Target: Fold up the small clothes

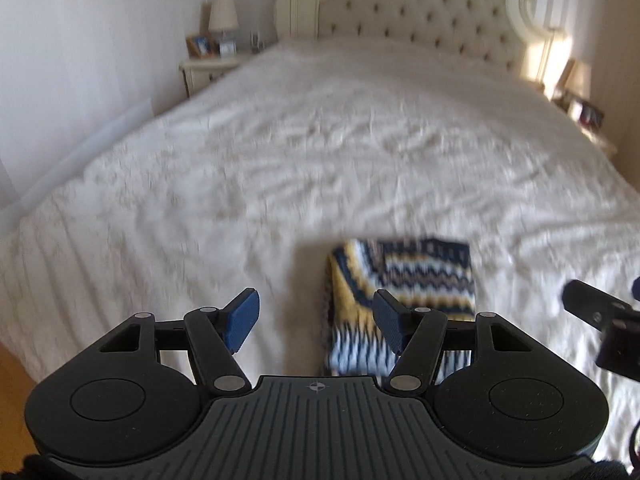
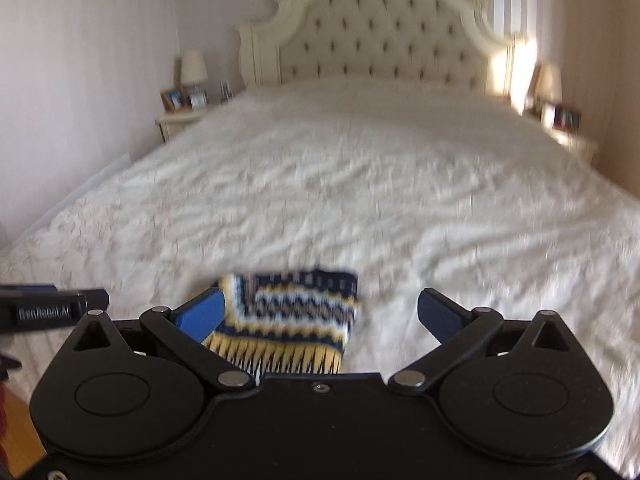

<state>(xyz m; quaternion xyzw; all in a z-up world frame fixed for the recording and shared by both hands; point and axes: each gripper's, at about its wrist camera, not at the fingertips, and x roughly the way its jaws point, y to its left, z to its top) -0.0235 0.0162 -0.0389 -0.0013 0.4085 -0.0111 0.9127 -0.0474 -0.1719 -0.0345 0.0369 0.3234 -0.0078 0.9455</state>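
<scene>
A small knit garment (image 1: 404, 292) with navy, yellow and white zigzag bands lies folded into a flat rectangle on the white bedspread (image 1: 280, 168) near the foot of the bed. My left gripper (image 1: 316, 316) hangs above the bed, open, with nothing between its blue pads; the garment lies below and to its right. In the right wrist view the same garment (image 2: 292, 312) lies under the left finger of my right gripper (image 2: 320, 316), which is also open and holds nothing. Both grippers are clear of the cloth.
A tufted cream headboard (image 2: 380, 36) stands at the far end of the bed. A nightstand with a lamp (image 2: 192, 68) and picture frames is at the far left, another nightstand (image 2: 568, 120) at the far right. Wooden floor (image 1: 16, 376) shows at the lower left.
</scene>
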